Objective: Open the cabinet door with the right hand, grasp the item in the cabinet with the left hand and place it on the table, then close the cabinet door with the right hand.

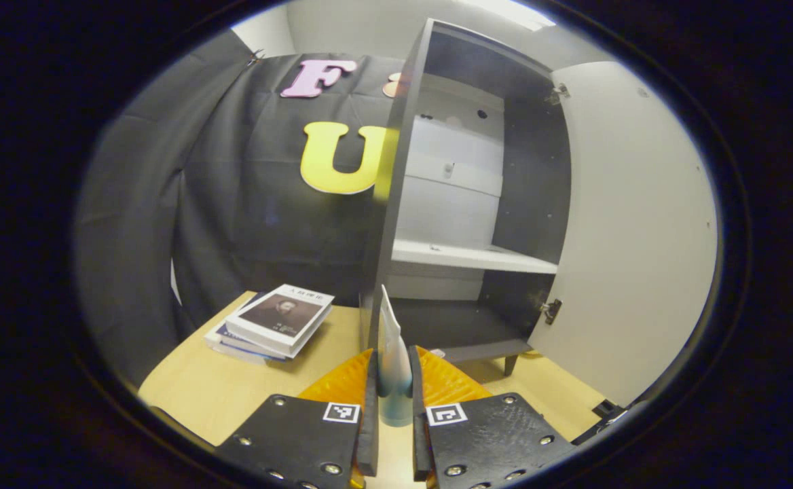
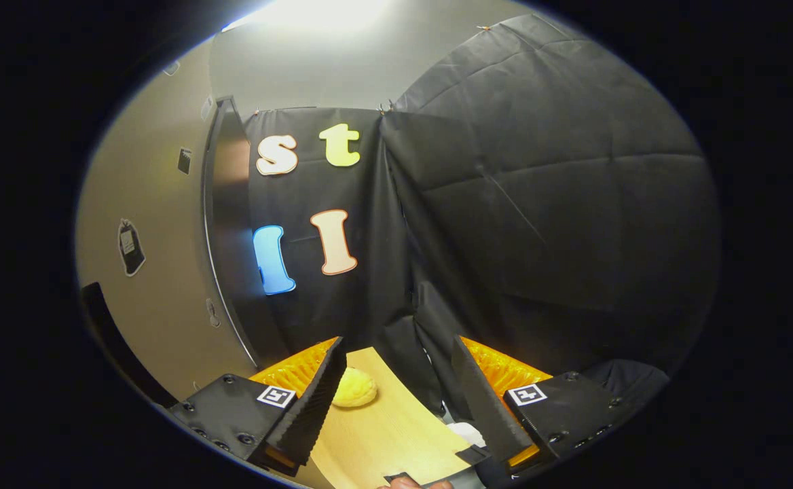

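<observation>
Left gripper view: my left gripper [image 1: 394,407] is clamped on a thin tube-like item [image 1: 392,360], held upright above the wooden table [image 1: 233,387], in front of the cabinet [image 1: 464,204] with its door [image 1: 634,231] swung open; stacked books [image 1: 271,322] lie left. Right gripper view: my right gripper [image 2: 396,401] is spread wide, gripping nothing, over the table beside a yellow bun-like object [image 2: 354,388].

In the right gripper view, the right gripper [image 2: 396,401] hangs over the tabletop [image 2: 396,428] with its fingers [image 2: 315,401] spread wide apart and nothing between them. A yellow, bun-like thing [image 2: 354,390] lies on the wood just beside the left finger, partly hidden by it. To the left stands the open cabinet door [image 2: 159,272], pale, with its dark edge facing the black cloth wall [image 2: 539,224]. A fingertip of a hand [image 2: 413,483] peeks in at the bottom edge.
</observation>
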A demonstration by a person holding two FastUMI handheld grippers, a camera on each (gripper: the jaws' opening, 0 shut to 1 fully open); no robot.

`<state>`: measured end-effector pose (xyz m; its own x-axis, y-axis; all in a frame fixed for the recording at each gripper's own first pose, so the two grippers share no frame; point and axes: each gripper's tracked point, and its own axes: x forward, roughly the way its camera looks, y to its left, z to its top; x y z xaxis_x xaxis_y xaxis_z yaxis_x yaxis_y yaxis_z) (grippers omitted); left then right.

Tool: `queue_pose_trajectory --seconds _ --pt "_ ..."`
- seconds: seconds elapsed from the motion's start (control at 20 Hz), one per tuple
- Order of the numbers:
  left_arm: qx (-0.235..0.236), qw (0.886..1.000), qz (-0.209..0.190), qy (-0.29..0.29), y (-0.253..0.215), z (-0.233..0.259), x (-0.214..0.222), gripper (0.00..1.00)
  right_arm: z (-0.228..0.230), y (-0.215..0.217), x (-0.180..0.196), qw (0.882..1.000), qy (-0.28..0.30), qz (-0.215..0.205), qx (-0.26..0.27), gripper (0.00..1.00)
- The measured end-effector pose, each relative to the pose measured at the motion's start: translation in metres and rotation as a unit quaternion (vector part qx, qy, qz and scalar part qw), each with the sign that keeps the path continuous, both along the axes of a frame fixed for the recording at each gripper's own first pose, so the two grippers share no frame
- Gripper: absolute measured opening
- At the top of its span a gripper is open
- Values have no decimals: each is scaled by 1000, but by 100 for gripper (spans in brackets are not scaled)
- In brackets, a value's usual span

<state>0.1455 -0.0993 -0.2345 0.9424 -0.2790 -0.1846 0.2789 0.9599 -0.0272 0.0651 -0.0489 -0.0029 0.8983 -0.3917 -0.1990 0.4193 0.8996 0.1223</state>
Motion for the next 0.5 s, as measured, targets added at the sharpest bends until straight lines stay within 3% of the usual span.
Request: queue_pose_trajectory --seconds 0.1,0.2,0.35,0.5 --pt "13 1000 11 4 17 -23 -3 17 -1 1 -3 1000 3 5 -9 98" --pt "15 1000 19 7 26 -47 -7 24 0 -1 -8 1000 3 4 -18 98" --pt "35 999 36 11 41 -86 -17 22 0 -2 -10 1000 -7 -4 -24 98" --pt "54 998 38 21 43 -127 -29 23 10 3 0 999 -48 3 -20 98"
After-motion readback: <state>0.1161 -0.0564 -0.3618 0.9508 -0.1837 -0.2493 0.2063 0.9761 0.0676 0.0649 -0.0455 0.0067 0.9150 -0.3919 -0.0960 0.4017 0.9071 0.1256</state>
